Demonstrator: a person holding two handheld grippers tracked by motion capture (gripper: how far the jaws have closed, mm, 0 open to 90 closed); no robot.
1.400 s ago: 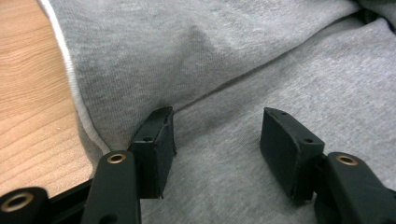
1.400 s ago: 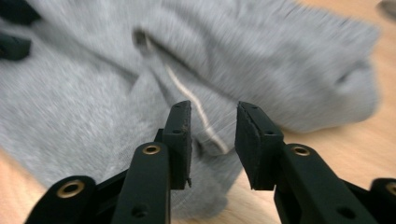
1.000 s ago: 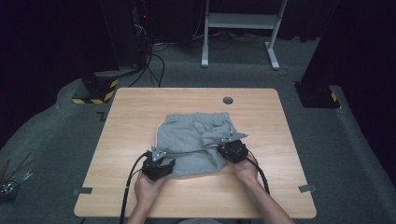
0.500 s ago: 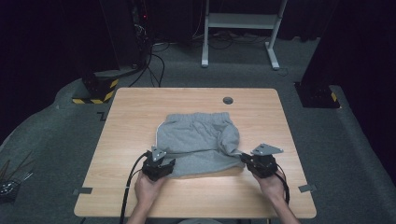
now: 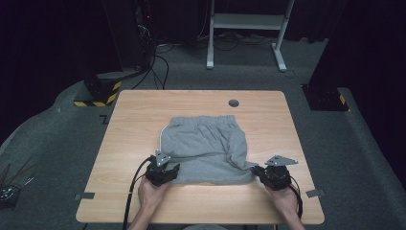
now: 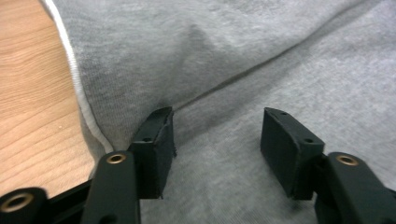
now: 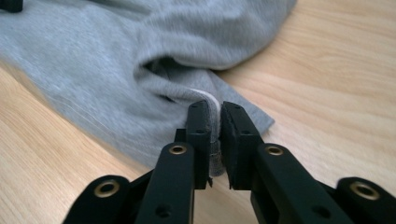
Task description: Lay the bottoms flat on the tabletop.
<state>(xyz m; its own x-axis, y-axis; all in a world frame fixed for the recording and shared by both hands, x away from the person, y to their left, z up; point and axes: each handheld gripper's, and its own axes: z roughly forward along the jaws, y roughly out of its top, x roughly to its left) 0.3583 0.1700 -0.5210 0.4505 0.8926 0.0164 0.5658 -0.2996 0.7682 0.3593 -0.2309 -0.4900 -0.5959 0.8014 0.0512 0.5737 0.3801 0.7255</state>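
Observation:
A pair of grey shorts [image 5: 206, 148] lies spread on the wooden table [image 5: 143, 110], waistband toward the far side. My left gripper [image 5: 166, 166] rests on the near left leg. In the left gripper view its jaws stand open [image 6: 215, 140] over the grey fabric [image 6: 233, 56], beside a white-trimmed edge. My right gripper [image 5: 254, 169] is at the shorts' near right corner. In the right gripper view it [image 7: 215, 112] is shut on the white-edged hem of the cloth [image 7: 116, 56]; its jaws have just been opening a little, with the hem still between them.
A round dark cable hole [image 5: 233, 103] sits near the table's far edge. Beyond the table are a white metal stand [image 5: 249, 28], floor cables [image 5: 153, 67] and black-and-yellow bases [image 5: 98, 93]. Bare wood lies left and right of the shorts.
My right gripper has moved right, drawing the folded-over leg corner out off the shorts toward the table's near right. The shorts now lie flatter and wider. The left gripper stayed put.

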